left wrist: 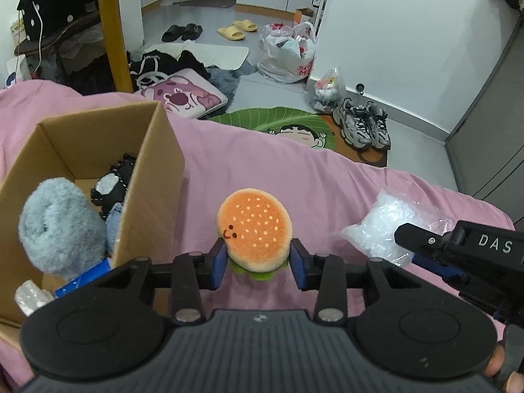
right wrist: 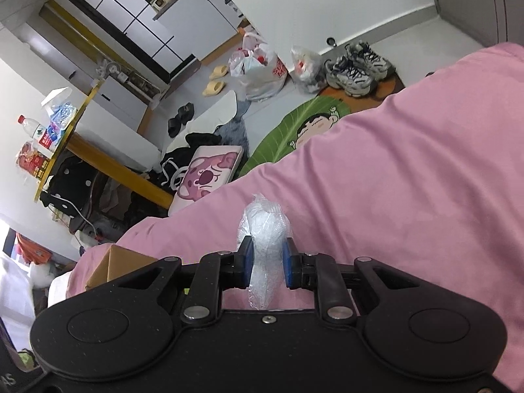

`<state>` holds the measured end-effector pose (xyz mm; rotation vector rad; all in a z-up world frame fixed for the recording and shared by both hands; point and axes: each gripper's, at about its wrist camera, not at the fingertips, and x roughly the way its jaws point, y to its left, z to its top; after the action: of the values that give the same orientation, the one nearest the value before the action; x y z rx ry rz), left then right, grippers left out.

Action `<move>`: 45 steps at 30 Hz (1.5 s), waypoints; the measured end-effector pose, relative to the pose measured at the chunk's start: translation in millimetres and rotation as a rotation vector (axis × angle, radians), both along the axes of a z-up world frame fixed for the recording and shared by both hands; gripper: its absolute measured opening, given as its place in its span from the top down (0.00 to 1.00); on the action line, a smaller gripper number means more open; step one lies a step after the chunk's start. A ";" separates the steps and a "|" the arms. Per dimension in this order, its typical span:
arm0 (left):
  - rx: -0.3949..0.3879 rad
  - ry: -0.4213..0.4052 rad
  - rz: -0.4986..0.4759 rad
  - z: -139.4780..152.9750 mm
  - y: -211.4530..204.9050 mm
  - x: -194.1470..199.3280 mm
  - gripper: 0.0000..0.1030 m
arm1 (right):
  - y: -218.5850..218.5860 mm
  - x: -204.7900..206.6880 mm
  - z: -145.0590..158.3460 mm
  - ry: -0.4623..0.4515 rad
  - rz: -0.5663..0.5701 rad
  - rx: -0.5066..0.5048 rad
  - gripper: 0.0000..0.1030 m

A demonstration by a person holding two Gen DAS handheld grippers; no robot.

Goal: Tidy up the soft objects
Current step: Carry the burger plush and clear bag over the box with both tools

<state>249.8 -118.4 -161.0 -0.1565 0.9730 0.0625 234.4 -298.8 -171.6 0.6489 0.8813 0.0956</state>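
Note:
My left gripper (left wrist: pixel 258 263) is shut on a plush hamburger (left wrist: pixel 254 227) with an orange bun, a small face and a green felt edge, held above the pink bedspread (left wrist: pixel 294 170). To its left stands an open cardboard box (left wrist: pixel 154 177) holding a fluffy blue-grey plush (left wrist: pixel 59 226) and dark soft items. My right gripper (right wrist: pixel 267 262) is shut on a clear bag of white stuffing (right wrist: pixel 267 226), lifted off the bedspread (right wrist: pixel 409 180). In the left wrist view the same bag (left wrist: pixel 389 222) and the right gripper's black body (left wrist: pixel 465 255) show at the right.
Beyond the bed's edge lie a green leaf rug (left wrist: pixel 278 121), grey sneakers (left wrist: pixel 363 124), a pink cushion (left wrist: pixel 183 96), plastic bags (left wrist: pixel 288 52) and slippers (left wrist: pixel 237 29). A yellow-legged table (right wrist: pixel 65 131) carries bottles. A corner of the box (right wrist: pixel 114 262) shows in the right wrist view.

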 end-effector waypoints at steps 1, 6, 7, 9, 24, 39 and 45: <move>0.000 -0.007 -0.006 3.4 0.3 -3.3 0.62 | 0.5 -3.7 0.6 -0.001 -0.002 -0.003 0.82; -0.001 -0.045 -0.037 16.9 0.8 -21.6 0.62 | 3.3 -21.8 11.1 -0.040 -0.019 -0.018 0.82; -0.003 -0.048 -0.041 19.0 1.6 -25.7 0.62 | 2.4 -23.3 12.6 -0.046 -0.019 -0.023 0.82; -0.006 -0.053 -0.041 22.1 4.6 -33.3 0.62 | 3.7 -27.3 15.4 -0.052 -0.022 -0.032 0.82; -0.033 -0.122 -0.032 62.6 40.9 -88.3 0.62 | 19.1 -68.3 40.9 -0.129 -0.045 -0.045 0.82; -0.060 -0.195 0.011 100.0 110.3 -109.1 0.62 | 43.7 -85.2 74.8 -0.192 -0.027 -0.107 0.82; -0.068 -0.204 -0.003 109.4 124.6 -108.2 0.62 | 56.1 -88.3 90.8 -0.229 -0.005 -0.130 0.82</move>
<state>141.5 6.1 -51.6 -0.2195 0.7717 0.0108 146.1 -242.7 -80.8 0.5076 0.6586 0.1048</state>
